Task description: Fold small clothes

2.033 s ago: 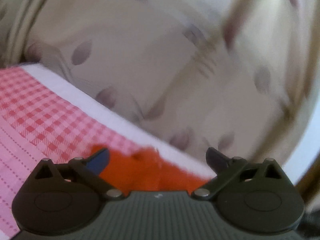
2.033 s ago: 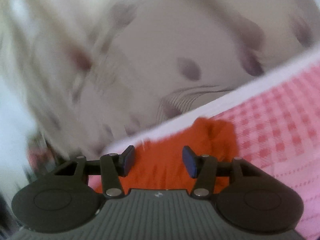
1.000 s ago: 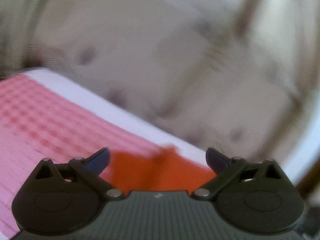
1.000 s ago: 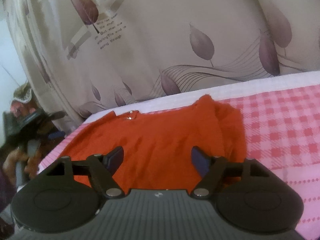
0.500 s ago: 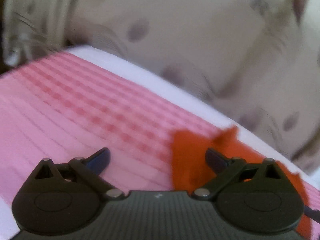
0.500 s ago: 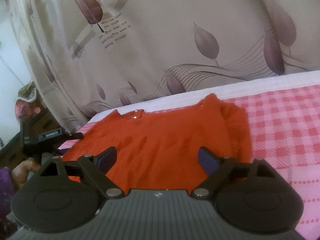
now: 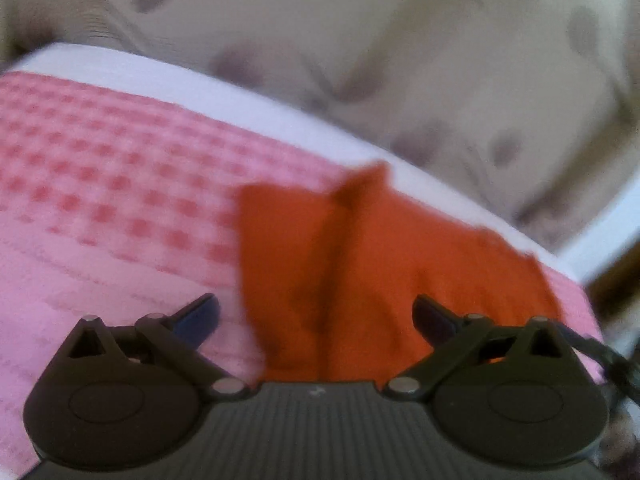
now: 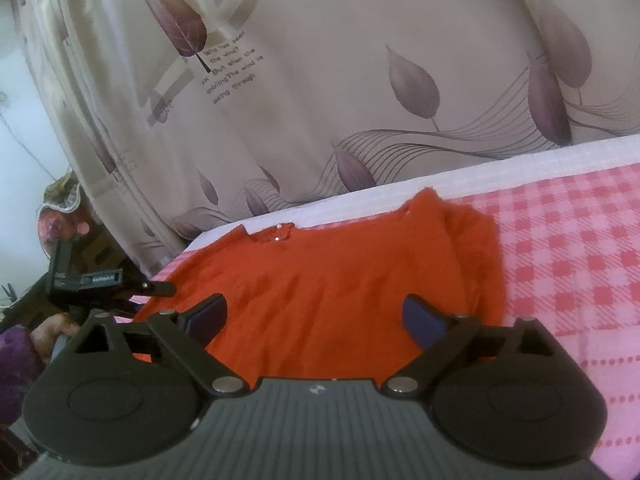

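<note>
Curtain (image 8: 320, 80): "Who has seen the wind?"

Black tongs (image 8: 316, 318), blue pads (image 8: 424, 316), ribbed grey housing, silver screws

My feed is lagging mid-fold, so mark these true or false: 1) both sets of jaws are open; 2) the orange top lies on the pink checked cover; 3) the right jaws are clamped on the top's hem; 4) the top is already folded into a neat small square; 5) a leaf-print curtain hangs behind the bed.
1) True: the left gripper and the right gripper both have their jaws spread wide.
2) True: the orange top rests on the pink checked cover.
3) False: the right jaws are open, holding nothing.
4) False: it lies mostly spread out, with only one side bunched or turned over.
5) True: the leaf-print curtain hangs behind.
</note>
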The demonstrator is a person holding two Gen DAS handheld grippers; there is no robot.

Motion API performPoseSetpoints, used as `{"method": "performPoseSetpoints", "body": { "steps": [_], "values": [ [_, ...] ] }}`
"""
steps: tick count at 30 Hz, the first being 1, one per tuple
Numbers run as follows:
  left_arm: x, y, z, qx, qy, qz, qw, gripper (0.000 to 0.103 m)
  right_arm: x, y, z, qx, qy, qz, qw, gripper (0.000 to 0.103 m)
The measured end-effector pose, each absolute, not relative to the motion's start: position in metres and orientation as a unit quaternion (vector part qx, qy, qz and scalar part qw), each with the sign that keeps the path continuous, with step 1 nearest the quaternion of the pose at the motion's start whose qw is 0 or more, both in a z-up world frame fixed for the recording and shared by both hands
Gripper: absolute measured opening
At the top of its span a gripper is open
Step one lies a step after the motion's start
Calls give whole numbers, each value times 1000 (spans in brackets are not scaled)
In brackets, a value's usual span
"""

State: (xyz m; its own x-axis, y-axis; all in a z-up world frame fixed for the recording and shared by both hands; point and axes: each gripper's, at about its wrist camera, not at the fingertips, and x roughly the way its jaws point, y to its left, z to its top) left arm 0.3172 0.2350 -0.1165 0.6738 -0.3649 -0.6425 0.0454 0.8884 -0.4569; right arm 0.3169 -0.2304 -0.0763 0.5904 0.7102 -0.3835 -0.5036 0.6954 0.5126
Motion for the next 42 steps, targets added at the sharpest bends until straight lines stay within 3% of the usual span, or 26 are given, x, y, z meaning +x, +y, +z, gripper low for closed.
{"method": "performPoseSetpoints", "body": {
  "steps": [3,5,11,18,42],
  "values": [
    [316,228,-120,-197,377,-141,894,98,316,-230,-76,179,289,346,874,94],
    [318,230,-125,-203,376,-145,892,20,315,-229,-76,177,289,345,876,95],
    [302,219,-128,-206,335,-116,912,20,315,-226,-75,165,289,345,878,98],
    [293,183,-99,-142,311,-88,936,20,316,-226,-75,165,289,347,877,100],
    [300,143,-92,-17,329,-18,944,20,316,-228,-74,167,287,347,877,101]
  ]
}}
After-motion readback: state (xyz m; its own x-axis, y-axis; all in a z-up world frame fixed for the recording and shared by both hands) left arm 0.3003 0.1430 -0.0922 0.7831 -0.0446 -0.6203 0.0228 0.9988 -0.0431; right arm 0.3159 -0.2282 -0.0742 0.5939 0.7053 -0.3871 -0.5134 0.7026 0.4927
